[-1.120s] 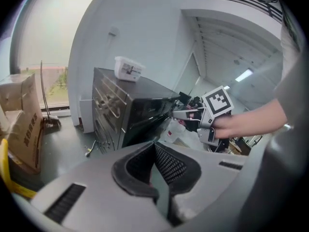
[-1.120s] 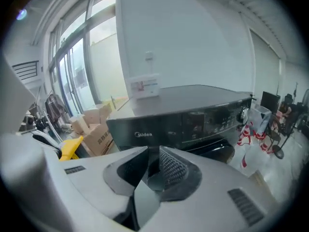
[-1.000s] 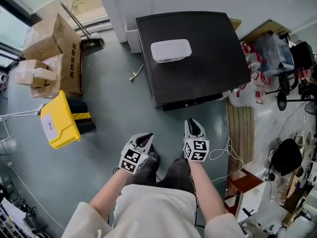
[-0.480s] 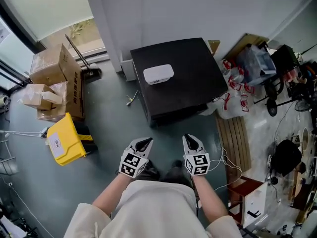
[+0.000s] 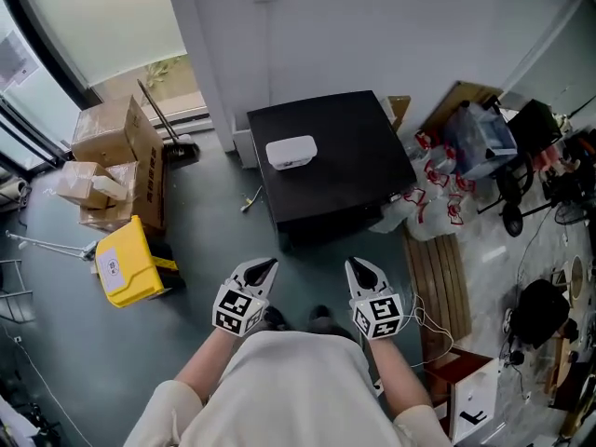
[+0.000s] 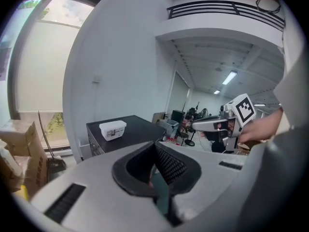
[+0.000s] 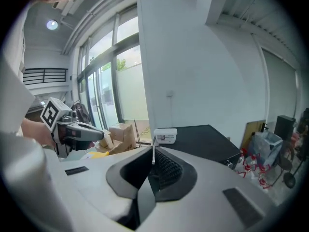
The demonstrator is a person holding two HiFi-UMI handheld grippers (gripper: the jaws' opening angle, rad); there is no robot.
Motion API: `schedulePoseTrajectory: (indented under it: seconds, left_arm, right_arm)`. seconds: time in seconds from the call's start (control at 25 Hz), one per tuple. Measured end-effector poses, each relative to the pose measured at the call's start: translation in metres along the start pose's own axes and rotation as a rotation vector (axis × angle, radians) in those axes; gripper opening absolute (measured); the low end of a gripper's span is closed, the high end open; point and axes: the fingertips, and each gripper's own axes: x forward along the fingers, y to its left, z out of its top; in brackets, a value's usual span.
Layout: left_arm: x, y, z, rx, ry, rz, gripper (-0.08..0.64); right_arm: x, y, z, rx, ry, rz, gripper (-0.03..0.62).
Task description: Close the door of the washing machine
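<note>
The black washing machine [image 5: 345, 156] stands against the white wall, seen from above, with a white lidded box [image 5: 291, 152] on its top. Its door is out of sight in every view. My left gripper [image 5: 264, 266] and right gripper [image 5: 361, 266] hang side by side in front of my body, well short of the machine and pointing toward it. Both are shut and hold nothing. The right jaws have just been closing with nothing between them. In the left gripper view the machine [image 6: 130, 127] lies ahead, beyond the left gripper [image 6: 154, 146]; likewise in the right gripper view [image 7: 207, 137].
Cardboard boxes [image 5: 121, 156], a broom [image 5: 163, 119] and a yellow bin [image 5: 126, 264] sit on the floor at the left. Bags [image 5: 447, 203] and a slatted wooden board [image 5: 438, 277] lie to the machine's right, with clutter beyond. Grey floor separates me from the machine.
The head view has risen, so the machine looks smaller and farther away. Both grippers came up with it and stay side by side; the right jaws have closed.
</note>
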Motion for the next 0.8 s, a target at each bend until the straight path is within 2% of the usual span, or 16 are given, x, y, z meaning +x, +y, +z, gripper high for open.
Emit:
schedulePoseTrajectory:
  seconds: [0.28, 0.52, 0.8]
  left_arm:
    - [-0.004, -0.018, 0.022, -0.003, -0.048, 0.047, 0.008]
    - [-0.009, -0.029, 0.039, 0.008, -0.080, 0.082, 0.008]
    - [-0.003, -0.041, 0.045, 0.023, -0.085, 0.082, 0.008]
  right_arm:
    - [-0.029, -0.019, 0.021, -0.055, -0.030, 0.036, 0.040]
    - [-0.049, -0.036, 0.029, -0.040, -0.072, 0.029, 0.038]
    - [-0.057, -0.042, 0.027, -0.027, -0.092, 0.036, 0.032]
